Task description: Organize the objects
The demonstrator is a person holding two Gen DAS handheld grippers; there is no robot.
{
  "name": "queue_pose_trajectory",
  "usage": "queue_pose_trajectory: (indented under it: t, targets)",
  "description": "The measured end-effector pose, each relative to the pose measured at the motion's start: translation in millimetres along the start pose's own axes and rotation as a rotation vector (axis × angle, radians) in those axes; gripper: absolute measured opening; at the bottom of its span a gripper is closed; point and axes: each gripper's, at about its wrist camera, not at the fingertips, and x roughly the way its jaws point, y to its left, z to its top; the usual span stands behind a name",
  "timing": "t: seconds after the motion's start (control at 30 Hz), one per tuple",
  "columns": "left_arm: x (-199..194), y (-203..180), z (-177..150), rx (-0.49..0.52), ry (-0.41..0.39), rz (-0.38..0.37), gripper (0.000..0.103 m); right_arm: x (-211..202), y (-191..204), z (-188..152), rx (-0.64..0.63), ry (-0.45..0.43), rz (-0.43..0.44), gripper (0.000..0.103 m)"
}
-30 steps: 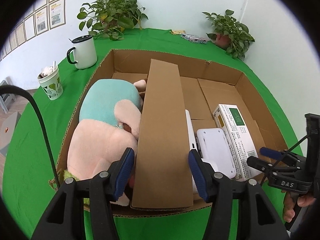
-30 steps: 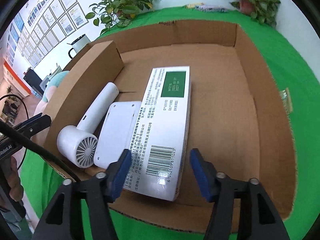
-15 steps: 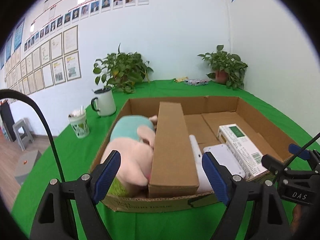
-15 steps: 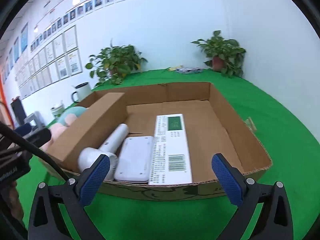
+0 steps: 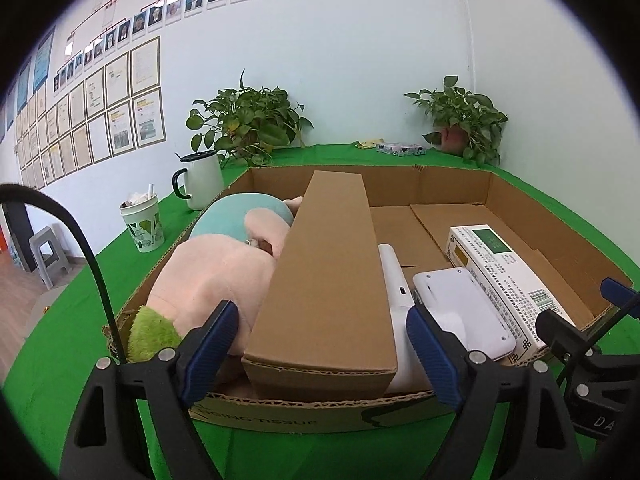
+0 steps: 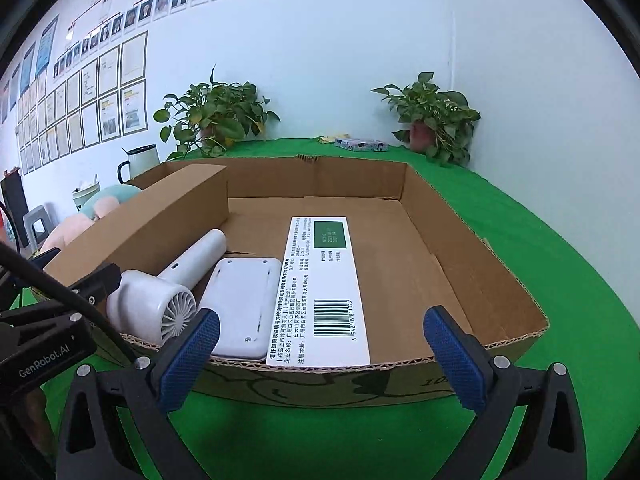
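A shallow cardboard box (image 5: 520, 208) (image 6: 472, 240) sits on the green cloth, split by a tall cardboard divider (image 5: 332, 264) (image 6: 160, 220). Left of the divider lies a pink and teal plush toy (image 5: 216, 264). Right of it lie a white hair dryer (image 6: 172, 292), a white flat device (image 6: 244, 304) and a long white medicine carton (image 6: 324, 288) (image 5: 504, 268). My left gripper (image 5: 320, 344) is open and empty at the box's near edge. My right gripper (image 6: 320, 344) is open and empty just outside the near wall.
A white mug (image 5: 200, 180) and a paper cup (image 5: 142, 224) stand left of the box. Two potted plants (image 5: 248, 124) (image 5: 464, 120) and a small packet (image 5: 400, 148) stand at the table's back by the wall.
Both grippers have pulled back out of the box, tilted up to a level view and opened wider. The objects in the box have not moved.
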Motion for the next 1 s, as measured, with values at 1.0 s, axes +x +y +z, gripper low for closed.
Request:
queue_pose_trajectory:
  t: [1.0]
  targets:
    - [4.1,-6.4,0.0,0.039,0.04,0.007,0.102,-1.0,-1.4,1.4,0.005,0.0,0.01,0.103]
